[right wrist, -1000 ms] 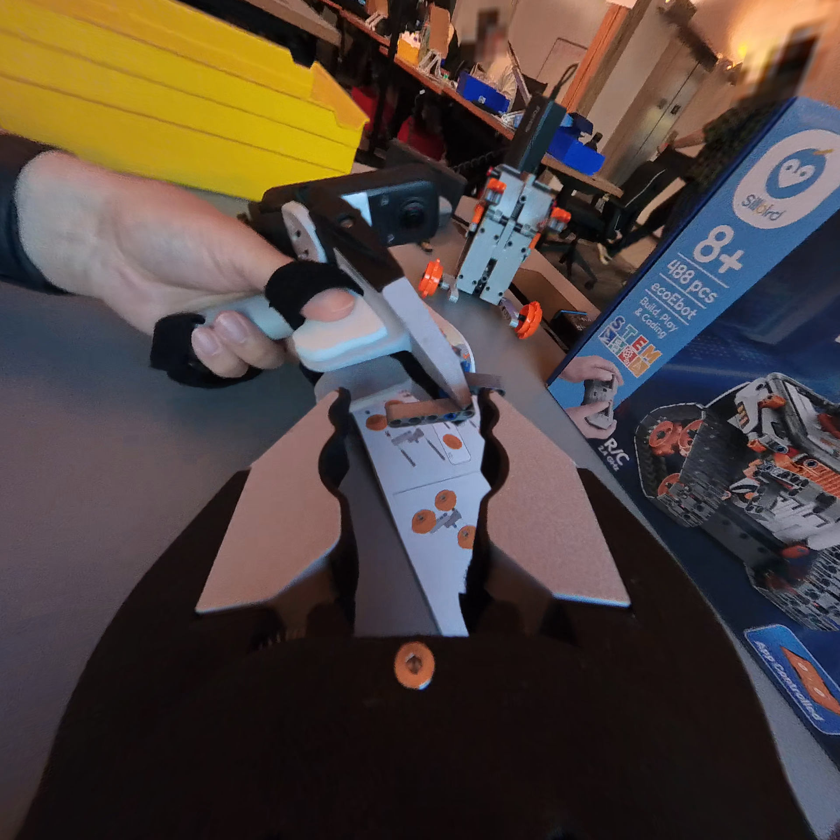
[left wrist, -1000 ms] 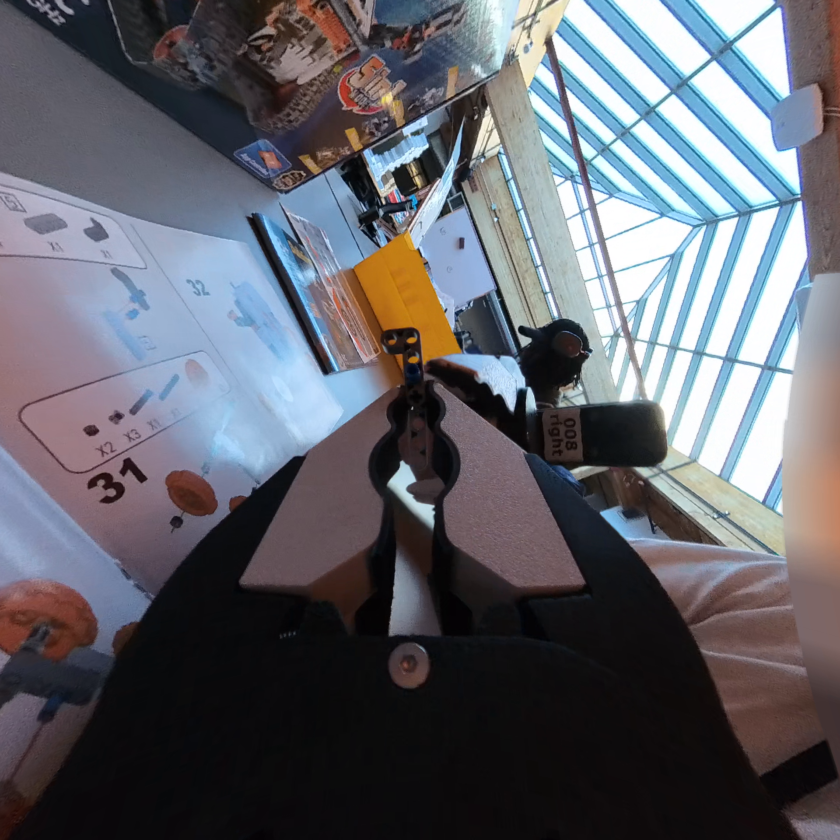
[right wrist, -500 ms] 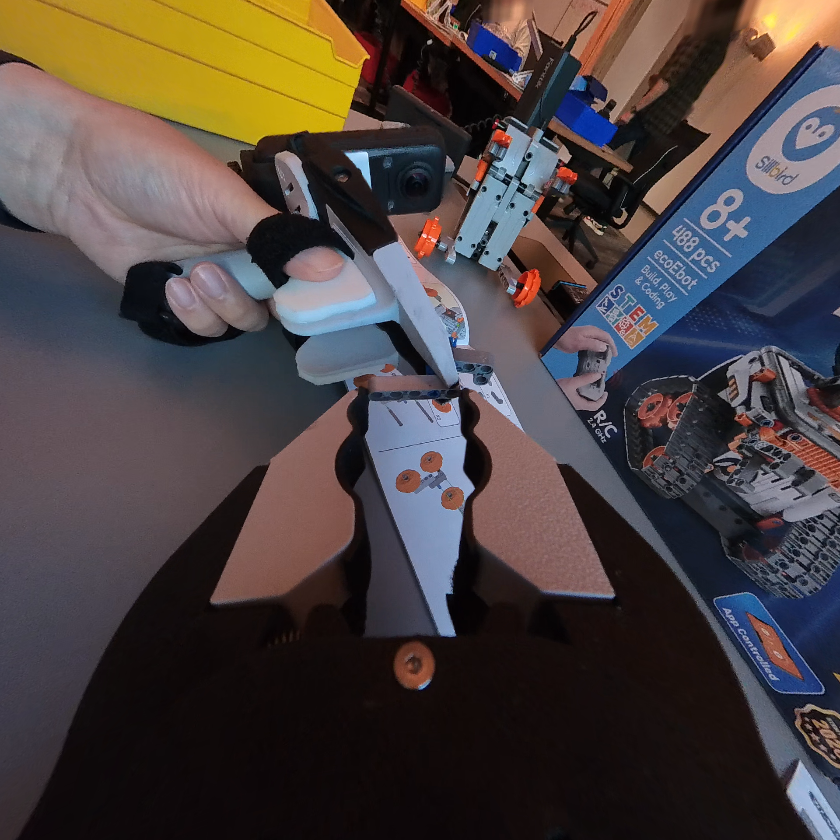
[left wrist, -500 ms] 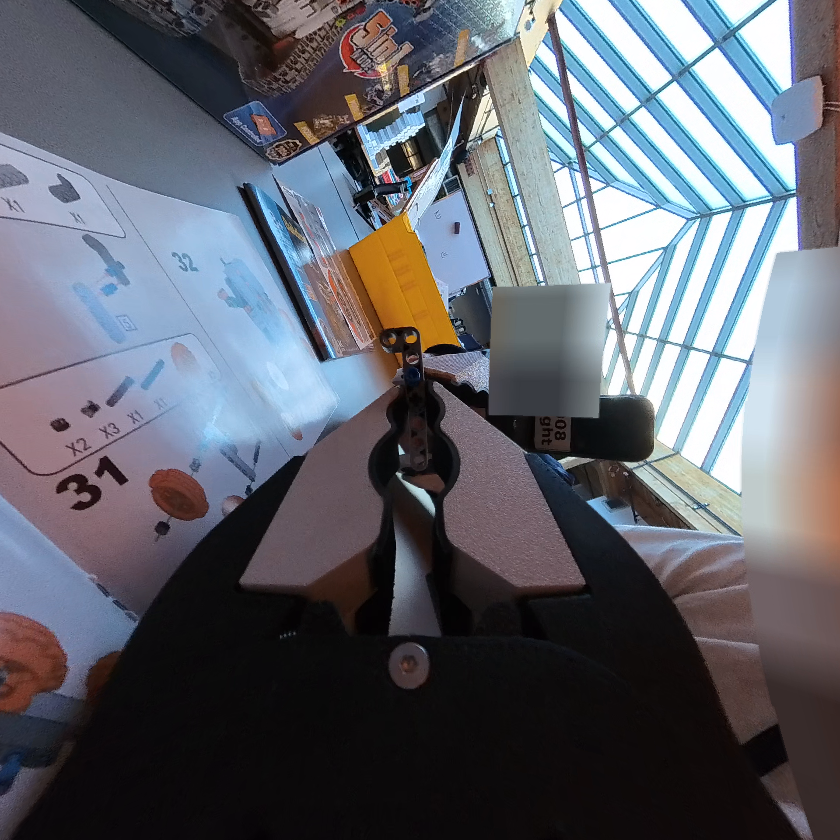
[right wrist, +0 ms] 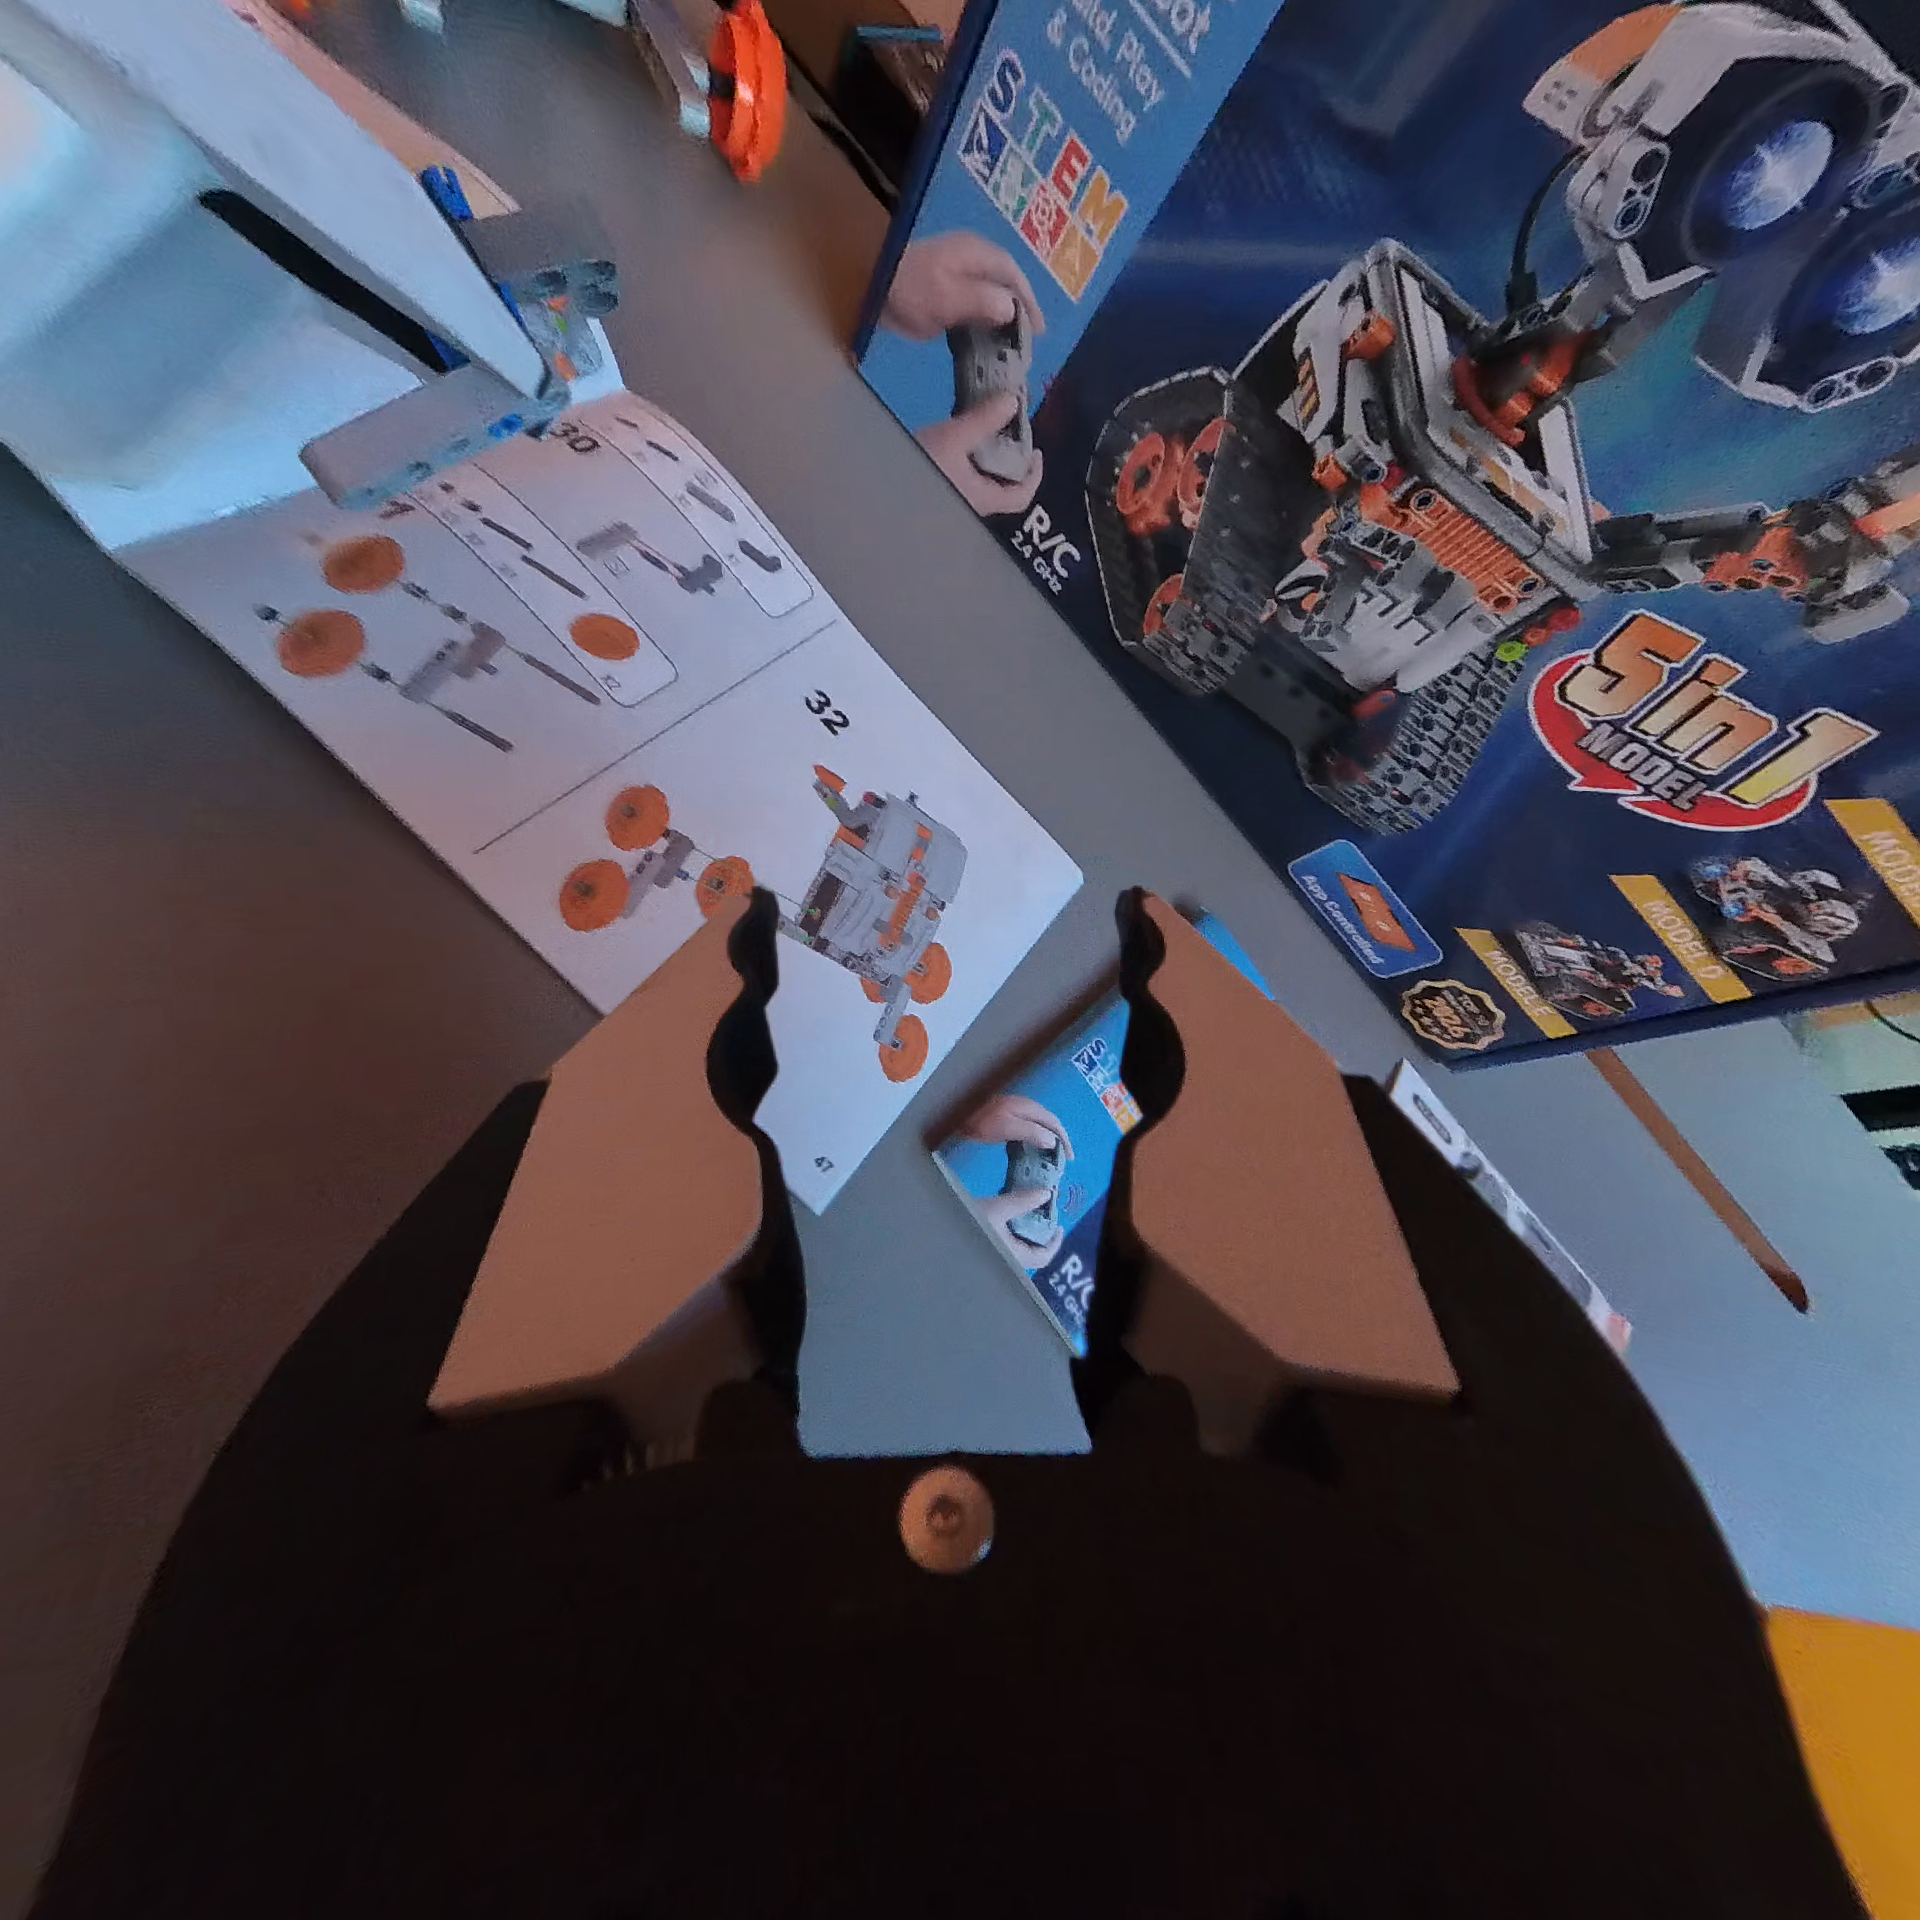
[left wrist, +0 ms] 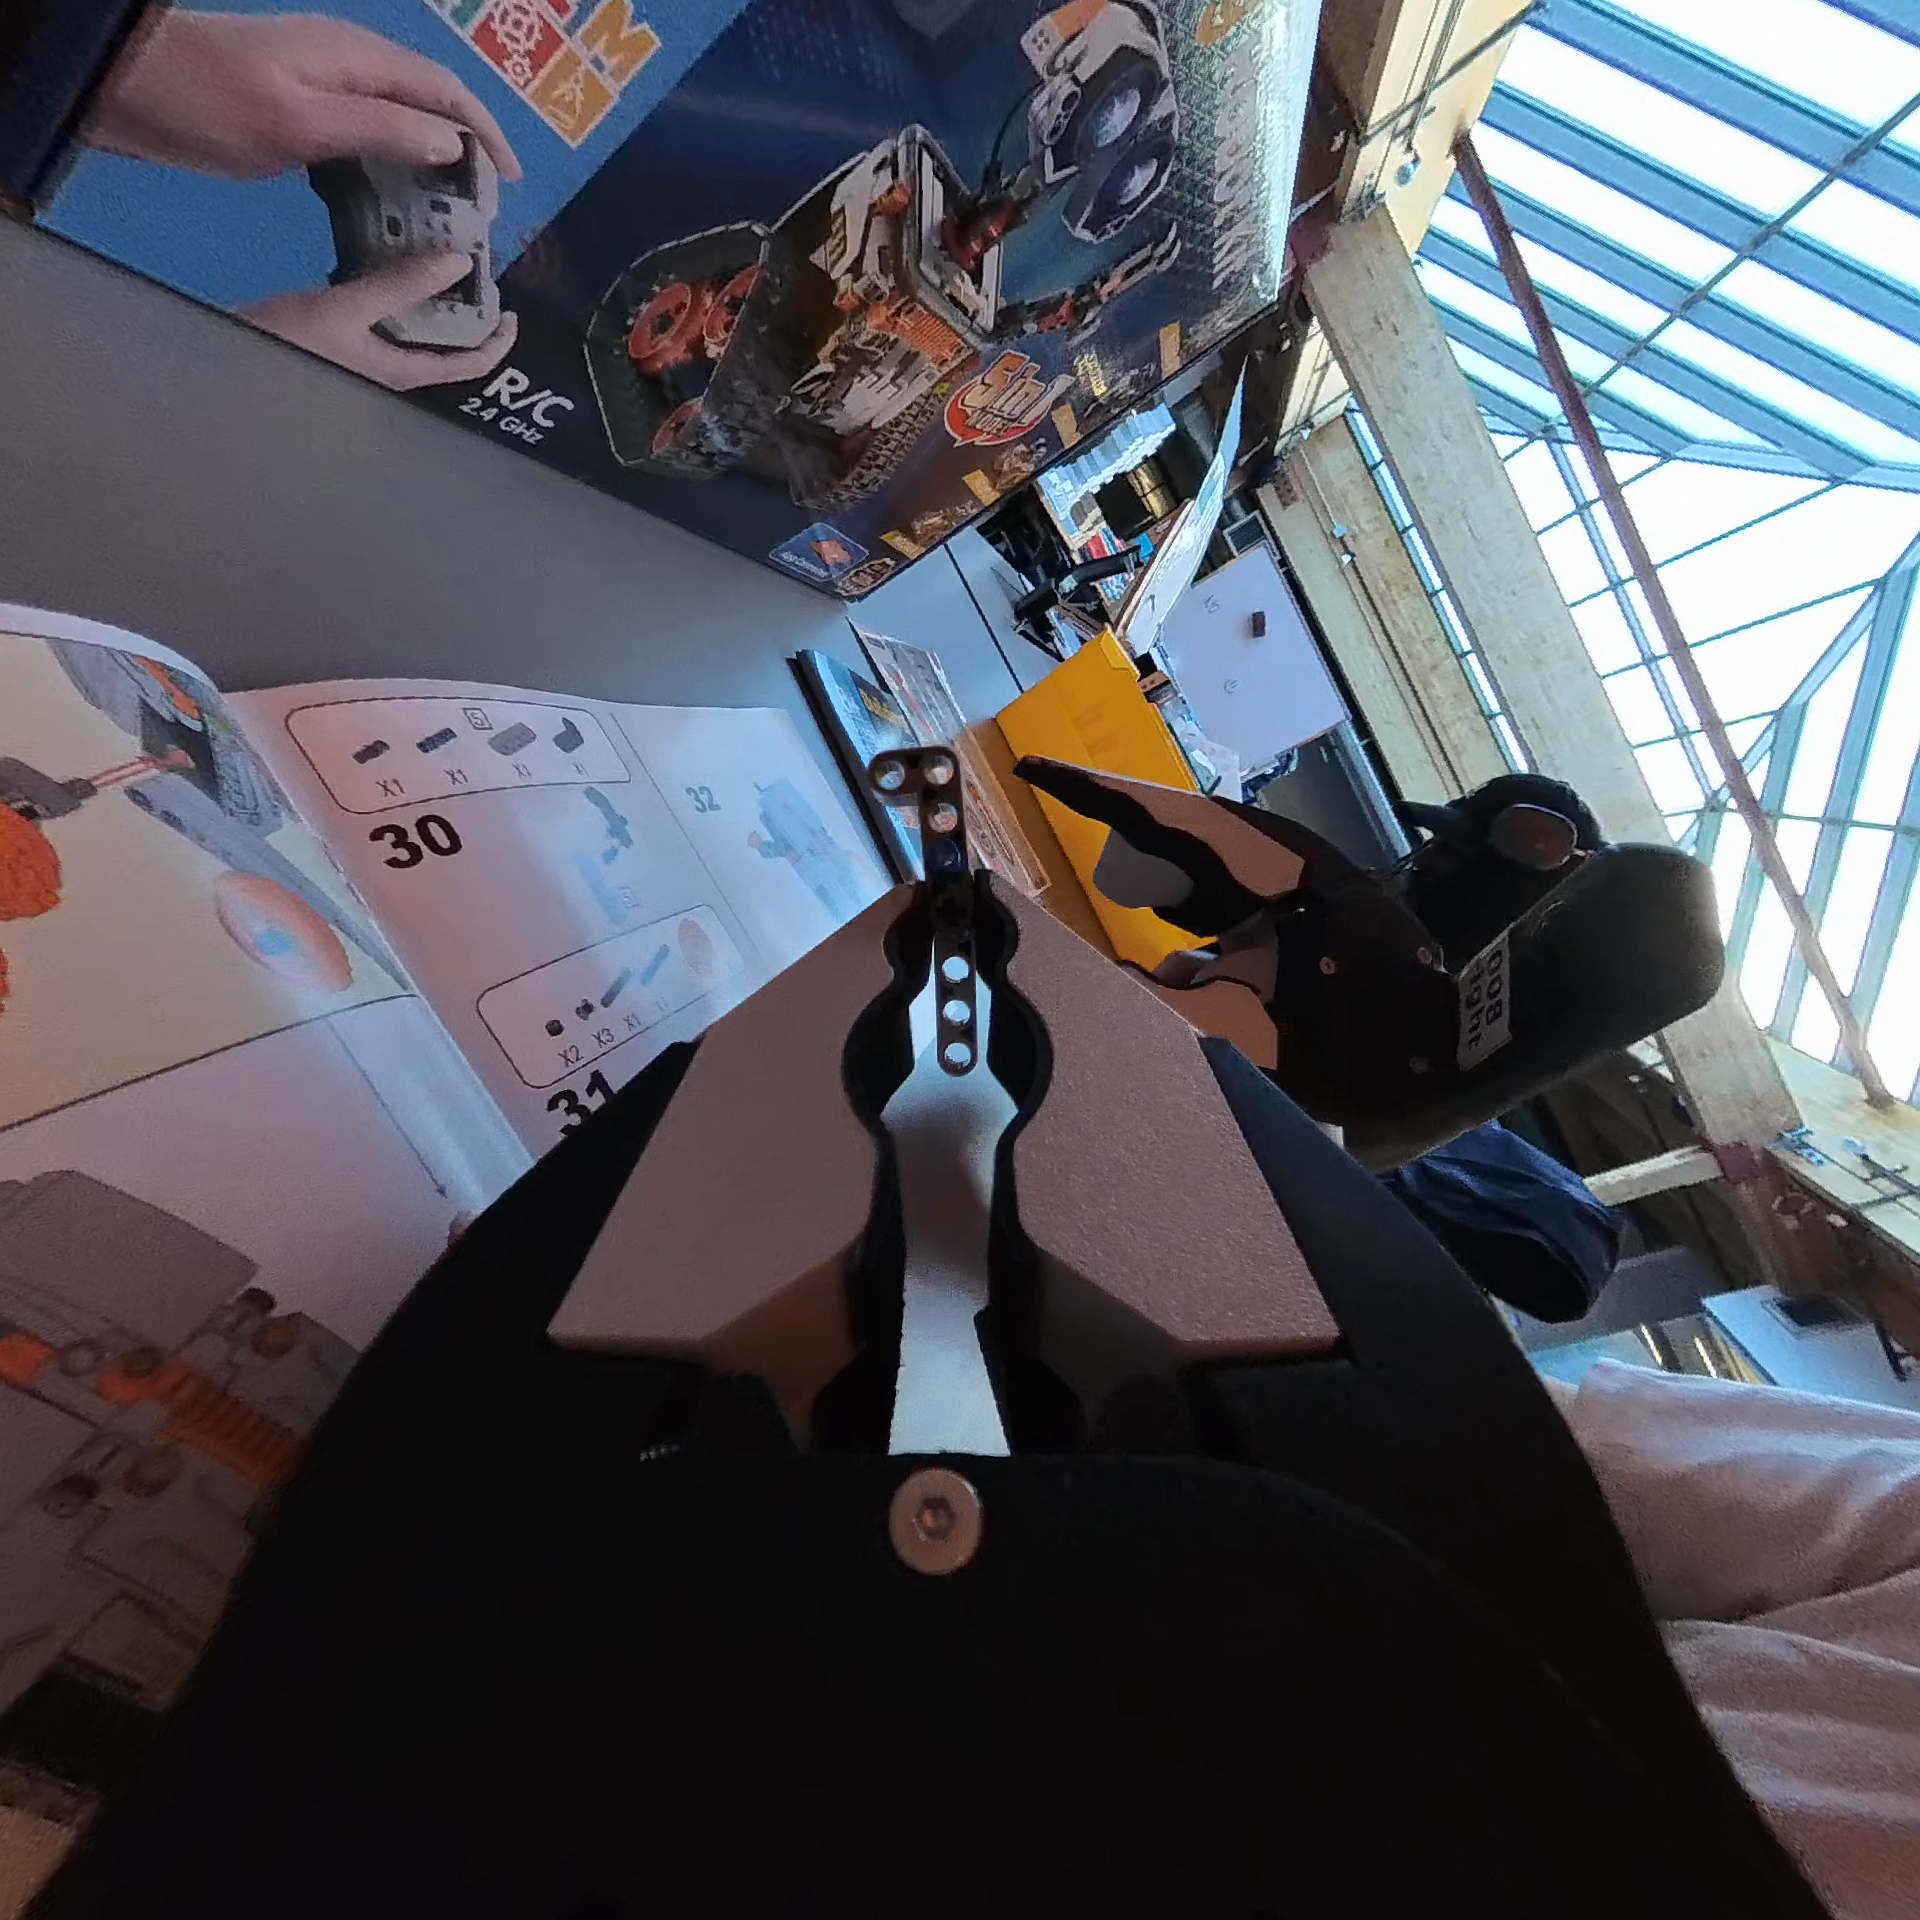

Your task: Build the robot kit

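Left tongs (left wrist: 940, 904) clenched on a grey perforated beam (left wrist: 951, 977), gripped mid-length so its angled end sticks out past the tips, clear for access. Right tongs (right wrist: 940, 914) released, empty, hanging over the open instruction booklet (right wrist: 665, 748) on the worktop (right wrist: 208, 935); kit box (right wrist: 1455, 468) stands beyond them to the right.

Left gripper (left wrist: 943, 904): jaws closed on dark grey perforated beam (left wrist: 940, 883), an L-shaped building-toy piece. Beam stands lengthwise between fingertips, bent end with holes projecting beyond tips, straight end reaching back into gap. Held above open instruction booklet (left wrist: 540, 831) on grey table (left wrist: 260, 499).

Right gripper (right wrist: 940, 914): jaws spread, nothing between them. Hovers over near corner of booklet and small blue leaflet (right wrist: 1049, 1132) lying flat on table. Large blue toy box (right wrist: 1455, 468) at right, beyond leaflet.
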`<action>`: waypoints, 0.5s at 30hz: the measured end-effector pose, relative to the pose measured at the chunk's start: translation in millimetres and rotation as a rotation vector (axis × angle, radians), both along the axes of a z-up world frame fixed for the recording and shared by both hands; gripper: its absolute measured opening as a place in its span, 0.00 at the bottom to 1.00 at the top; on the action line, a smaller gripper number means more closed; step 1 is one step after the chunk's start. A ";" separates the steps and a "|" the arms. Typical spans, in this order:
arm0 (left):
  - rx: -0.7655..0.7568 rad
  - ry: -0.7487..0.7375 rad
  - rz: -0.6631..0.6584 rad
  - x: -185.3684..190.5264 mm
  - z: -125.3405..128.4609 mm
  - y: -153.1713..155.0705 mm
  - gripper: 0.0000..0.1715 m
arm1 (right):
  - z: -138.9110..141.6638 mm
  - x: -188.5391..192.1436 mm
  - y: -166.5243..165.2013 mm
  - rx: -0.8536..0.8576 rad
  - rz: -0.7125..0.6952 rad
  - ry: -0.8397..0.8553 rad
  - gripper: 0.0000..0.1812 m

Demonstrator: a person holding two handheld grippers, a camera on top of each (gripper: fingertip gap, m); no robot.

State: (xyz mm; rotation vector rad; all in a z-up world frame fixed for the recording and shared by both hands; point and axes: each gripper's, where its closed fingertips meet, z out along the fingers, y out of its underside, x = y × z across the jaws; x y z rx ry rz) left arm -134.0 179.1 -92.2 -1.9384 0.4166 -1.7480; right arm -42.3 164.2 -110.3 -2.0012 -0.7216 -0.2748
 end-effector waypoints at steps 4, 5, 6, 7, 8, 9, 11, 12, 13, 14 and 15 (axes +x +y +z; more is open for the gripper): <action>-0.001 0.004 -0.015 3.0 -0.9 -3.6 0.03 | -1.8 -1.2 -0.6 -0.016 -0.003 0.020 0.35; 0.002 0.006 -0.018 3.4 -1.0 -4.2 0.03 | -1.1 -1.0 -0.5 -0.011 -0.001 0.016 0.35; 0.003 0.007 -0.020 3.7 -0.9 -4.4 0.03 | 0.0 0.1 -0.1 -0.004 -0.005 0.014 0.35; 0.003 0.006 -0.020 3.8 -0.9 -4.1 0.03 | 0.0 0.3 -0.1 -0.006 -0.004 0.015 0.35; 0.001 0.005 -0.020 3.8 -1.0 -3.9 0.03 | -0.3 0.6 0.1 -0.007 -0.005 0.016 0.35; -0.001 0.005 -0.023 4.1 -1.3 -4.1 0.03 | -1.2 1.9 0.4 -0.009 -0.010 0.010 0.35; -0.005 0.002 -0.025 5.0 -1.4 -4.3 0.03 | -4.2 1.4 0.3 -0.017 0.001 -0.002 0.35; -0.007 -0.001 -0.031 6.0 -1.0 -5.3 0.03 | -4.5 -5.5 -1.0 -0.018 0.040 0.020 0.36; -0.013 -0.009 -0.043 7.8 -0.4 -8.0 0.03 | -2.0 -22.1 -4.5 -0.010 0.132 0.075 0.39; -0.030 -0.031 -0.058 10.5 1.7 -11.6 0.03 | 4.5 -44.0 -11.7 0.010 0.254 0.155 0.40; -0.058 -0.064 -0.073 13.5 4.3 -15.8 0.03 | 15.9 -63.6 -19.9 0.054 0.364 0.238 0.40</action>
